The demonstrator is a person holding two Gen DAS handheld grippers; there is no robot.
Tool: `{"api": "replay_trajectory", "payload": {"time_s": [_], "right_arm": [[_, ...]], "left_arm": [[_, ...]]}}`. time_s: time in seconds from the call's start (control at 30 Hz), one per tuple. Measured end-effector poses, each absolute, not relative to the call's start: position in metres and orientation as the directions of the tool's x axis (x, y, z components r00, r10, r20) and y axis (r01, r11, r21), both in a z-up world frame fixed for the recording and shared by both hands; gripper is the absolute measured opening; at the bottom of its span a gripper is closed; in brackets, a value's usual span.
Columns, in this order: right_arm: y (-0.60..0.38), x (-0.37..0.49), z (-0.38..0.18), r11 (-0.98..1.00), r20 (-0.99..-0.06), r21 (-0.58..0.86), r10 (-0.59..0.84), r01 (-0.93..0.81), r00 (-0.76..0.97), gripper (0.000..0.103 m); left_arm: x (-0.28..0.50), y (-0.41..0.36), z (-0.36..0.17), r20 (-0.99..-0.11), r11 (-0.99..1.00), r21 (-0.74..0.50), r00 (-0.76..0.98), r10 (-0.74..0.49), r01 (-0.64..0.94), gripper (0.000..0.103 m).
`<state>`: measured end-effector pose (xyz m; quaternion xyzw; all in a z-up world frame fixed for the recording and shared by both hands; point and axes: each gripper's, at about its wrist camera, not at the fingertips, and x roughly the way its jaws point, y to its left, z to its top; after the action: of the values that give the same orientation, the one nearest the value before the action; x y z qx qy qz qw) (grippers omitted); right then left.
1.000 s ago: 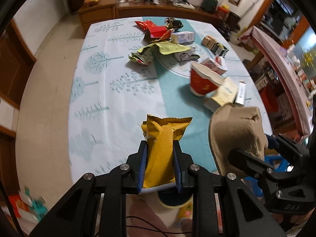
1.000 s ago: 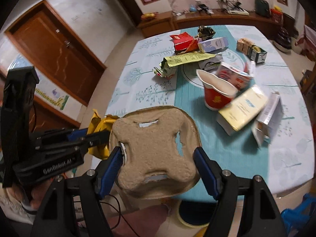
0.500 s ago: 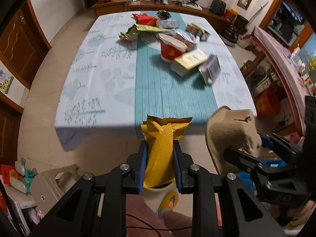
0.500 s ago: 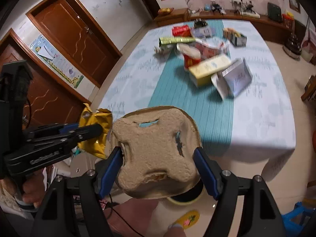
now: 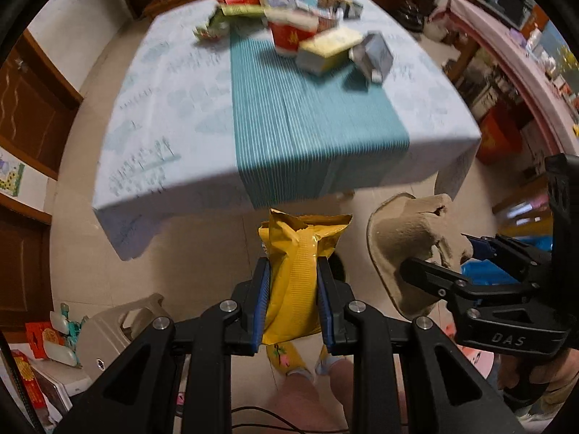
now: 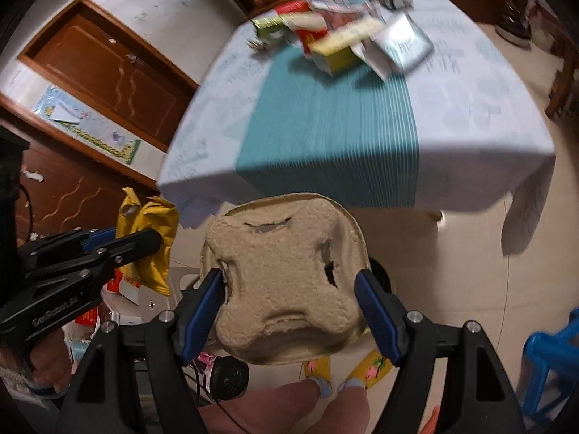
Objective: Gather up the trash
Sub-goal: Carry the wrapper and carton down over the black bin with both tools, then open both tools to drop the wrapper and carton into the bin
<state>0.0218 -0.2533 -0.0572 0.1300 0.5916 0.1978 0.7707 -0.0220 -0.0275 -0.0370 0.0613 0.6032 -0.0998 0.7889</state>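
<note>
My left gripper (image 5: pixel 292 275) is shut on a yellow snack wrapper (image 5: pixel 296 253), held upright over the floor in front of the table. My right gripper (image 6: pixel 289 285) is shut on a brown pulp cup carrier (image 6: pixel 282 282), held beside it to the right; the carrier also shows in the left wrist view (image 5: pixel 409 249), and the wrapper shows in the right wrist view (image 6: pixel 152 235). More trash lies at the table's far end: a red paper cup (image 5: pixel 289 32), a yellow box (image 5: pixel 329 49) and a silver carton (image 5: pixel 374 56). A dark round bin rim (image 6: pixel 378 271) shows partly behind the carrier.
The table (image 5: pixel 173 115) with a white cloth and teal runner stands ahead, its near edge just beyond both grippers. A beige stool (image 5: pixel 115 329) and boxes are low at the left. A blue plastic stool (image 6: pixel 553 354) is at the right. My feet (image 5: pixel 289 358) are below.
Both grippers have pulled back from over the table to above the floor in front of it, still holding the wrapper and the carrier. The table's trash now looks farther away.
</note>
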Motion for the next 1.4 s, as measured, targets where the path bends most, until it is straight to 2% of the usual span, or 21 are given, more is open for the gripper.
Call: {"api": "replay_trajectory", "payload": {"time_s": [0.4, 0.83, 0.9, 0.97, 1.03, 1.13, 1.17, 1.4], "right_arm": [[-0.251, -0.009, -0.205, 0.914, -0.92, 0.385, 0.369, 0.129, 0.132, 0.074], [-0.235, 0.005, -0.38, 0.92, -0.948, 0.319, 0.315, 0.229, 0.055, 0.075], [-0.236, 0.008, -0.404, 0.919, -0.949, 0.313, 0.312, 0.239, 0.042, 0.076], [-0.237, 0.01, -0.424, 0.921, -0.952, 0.303, 0.306, 0.245, 0.029, 0.076], [-0.237, 0.011, -0.436, 0.925, -0.956, 0.29, 0.293, 0.244, 0.022, 0.076], [-0.234, 0.013, -0.443, 0.941, -0.964, 0.262, 0.263, 0.216, 0.023, 0.083], [-0.232, 0.013, -0.443, 0.944, -0.967, 0.254, 0.255, 0.209, 0.023, 0.086], [-0.23, 0.011, -0.429, 0.949, -0.97, 0.242, 0.241, 0.201, 0.032, 0.086]], "left_arm": [[-0.014, -0.017, -0.199, -0.994, 0.975, -0.079, 0.063, -0.094, 0.208, 0.023], [0.017, -0.027, -0.372, -0.997, 0.981, -0.072, -0.005, -0.073, 0.18, 0.027], [0.02, -0.028, -0.393, -0.997, 0.982, -0.075, -0.006, -0.076, 0.171, 0.033], [0.024, -0.026, -0.405, -0.998, 0.983, -0.069, -0.012, -0.068, 0.17, 0.047], [0.028, -0.026, -0.413, -0.999, 0.984, -0.052, -0.006, -0.052, 0.173, 0.069], [0.031, -0.026, -0.419, -0.999, 0.982, -0.036, 0.002, -0.037, 0.188, 0.086], [0.031, -0.027, -0.419, -0.999, 0.981, -0.031, 0.003, -0.032, 0.193, 0.086], [0.026, -0.021, -0.397, -0.999, 0.978, -0.021, 0.024, -0.027, 0.209, 0.087]]}}
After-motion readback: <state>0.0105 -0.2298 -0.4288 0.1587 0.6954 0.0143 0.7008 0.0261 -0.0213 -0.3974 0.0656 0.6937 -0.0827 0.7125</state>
